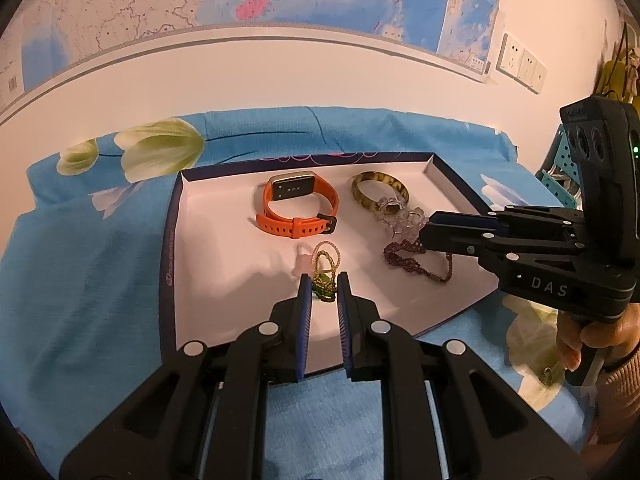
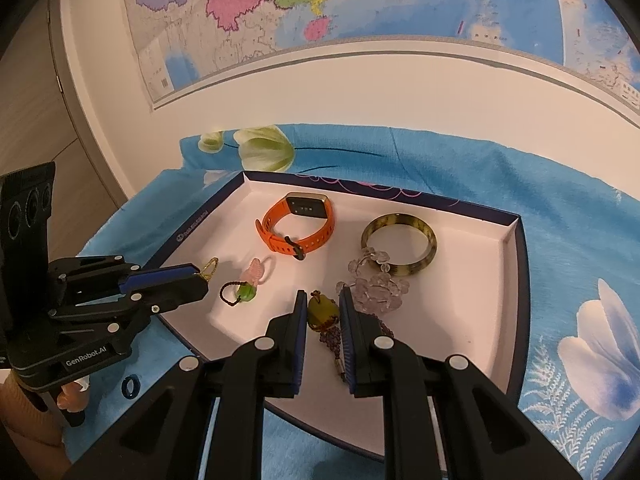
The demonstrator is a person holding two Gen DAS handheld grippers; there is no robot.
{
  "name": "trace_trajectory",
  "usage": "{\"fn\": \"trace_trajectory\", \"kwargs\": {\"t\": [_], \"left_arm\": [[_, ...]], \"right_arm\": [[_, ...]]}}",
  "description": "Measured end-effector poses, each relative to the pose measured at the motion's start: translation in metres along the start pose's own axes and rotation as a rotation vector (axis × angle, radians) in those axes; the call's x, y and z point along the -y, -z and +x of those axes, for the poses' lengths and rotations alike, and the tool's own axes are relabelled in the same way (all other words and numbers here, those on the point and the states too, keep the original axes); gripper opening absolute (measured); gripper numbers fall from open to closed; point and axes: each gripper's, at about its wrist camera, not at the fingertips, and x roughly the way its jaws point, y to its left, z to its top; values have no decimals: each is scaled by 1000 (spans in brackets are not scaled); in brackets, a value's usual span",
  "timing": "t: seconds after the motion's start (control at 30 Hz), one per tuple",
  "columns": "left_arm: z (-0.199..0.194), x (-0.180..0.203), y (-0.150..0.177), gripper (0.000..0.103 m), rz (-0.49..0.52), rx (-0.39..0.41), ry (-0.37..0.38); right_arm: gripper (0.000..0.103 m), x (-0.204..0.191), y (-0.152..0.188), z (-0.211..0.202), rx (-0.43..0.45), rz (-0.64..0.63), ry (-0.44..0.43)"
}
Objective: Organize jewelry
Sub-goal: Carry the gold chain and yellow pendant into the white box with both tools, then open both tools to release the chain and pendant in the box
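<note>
A shallow white box tray (image 1: 208, 240) (image 2: 472, 300) lies on a blue floral cloth. In it are an orange watch (image 1: 298, 204) (image 2: 298, 222), a mottled bangle (image 1: 380, 192) (image 2: 400, 246), a clear bead bracelet (image 1: 400, 216) (image 2: 378, 284), a dark purple bead string (image 1: 416, 262) and a green and pink charm (image 2: 248, 284). My left gripper (image 1: 323, 292) is open, with a green cord charm (image 1: 323, 280) between its fingers. My right gripper (image 2: 323, 312) is open around a yellow-green pendant (image 2: 323, 312) with purple beads.
A small blue ring (image 2: 131, 386) lies on the cloth in front of the tray's left corner. A wall with a map (image 2: 360, 8) stands close behind. A teal pegboard rack (image 1: 560, 176) is at the far right.
</note>
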Motion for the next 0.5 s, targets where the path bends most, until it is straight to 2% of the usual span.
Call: {"fn": "trace_trajectory", "kwargs": {"t": [0.5], "left_arm": [[15, -1, -3, 13, 6, -31, -19]], "right_arm": [[14, 2, -1, 11, -24, 5, 4]]}}
